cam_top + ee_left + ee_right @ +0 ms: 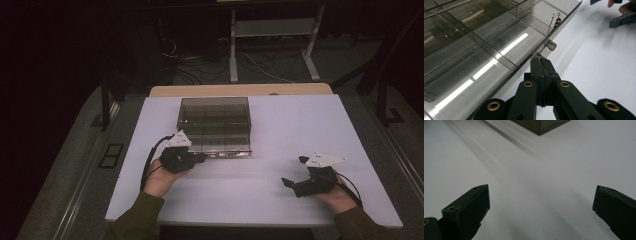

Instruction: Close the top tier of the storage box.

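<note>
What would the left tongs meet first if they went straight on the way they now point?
The left tongs, shut, point at the small clear latch tab on the front edge of the smoky compartment box. They would likely meet that tab first; they look almost at it already, though depth is unclear.

The box (489,47) is smoky, see-through plastic, glossy enough to mirror strip lights along its lid, and a thin metal wire clip (554,21) shines inside one compartment. Both grippers, left (541,62) and right (541,205), are matt black plastic, slightly grainy, with brass-coloured metal inserts on the left one. The table (300,130) is smooth, matt white, edged with pale wood at the far side.
</note>
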{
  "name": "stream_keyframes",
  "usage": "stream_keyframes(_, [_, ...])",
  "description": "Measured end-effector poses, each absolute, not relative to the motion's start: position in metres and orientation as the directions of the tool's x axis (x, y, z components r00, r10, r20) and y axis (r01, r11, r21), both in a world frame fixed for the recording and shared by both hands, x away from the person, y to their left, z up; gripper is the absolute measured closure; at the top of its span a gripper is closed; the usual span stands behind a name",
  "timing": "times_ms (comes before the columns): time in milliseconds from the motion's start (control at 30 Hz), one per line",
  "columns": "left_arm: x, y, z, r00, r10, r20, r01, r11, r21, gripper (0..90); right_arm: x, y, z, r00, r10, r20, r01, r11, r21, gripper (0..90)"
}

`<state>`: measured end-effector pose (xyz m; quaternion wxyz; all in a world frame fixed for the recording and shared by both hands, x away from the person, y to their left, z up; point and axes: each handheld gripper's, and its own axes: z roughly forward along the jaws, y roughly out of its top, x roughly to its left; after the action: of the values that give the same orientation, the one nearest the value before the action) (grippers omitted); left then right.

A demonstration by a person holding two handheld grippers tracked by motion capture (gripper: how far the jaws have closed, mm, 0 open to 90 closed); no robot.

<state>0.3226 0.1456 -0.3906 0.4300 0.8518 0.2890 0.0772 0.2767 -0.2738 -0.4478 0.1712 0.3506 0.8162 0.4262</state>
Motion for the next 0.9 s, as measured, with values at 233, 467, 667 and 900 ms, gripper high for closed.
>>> stream_keyframes(233, [0.3237,0.1446,-0.3932,0.826,0.554,-0.108,0.414,-0.465,0.783,89.2,0.2768,-0.2735,-0.4478,-0.696,0.717,0.02,0.426,0.391,0.815,0.6])
stream_keyframes(467, [0.3243,0.1426,-0.3927,0.823,0.558,-0.103,0.413,-0.466,0.782,89.2,0.2767,-0.2735,-0.4478,-0.696,0.718,0.019,0.427,0.392,0.815,0.6])
stream_keyframes(667, [0.3269,0.1417,-0.3918,0.822,0.561,-0.095,0.41,-0.468,0.783,89.2,0.2769,-0.2734,-0.4479,-0.698,0.716,0.019,0.425,0.393,0.815,0.6])
stream_keyframes(900, [0.3308,0.1423,-0.3911,0.819,0.565,-0.099,0.414,-0.463,0.784,89.2,0.2776,-0.2734,-0.4482,-0.695,0.718,0.026,0.432,0.389,0.814,0.5])
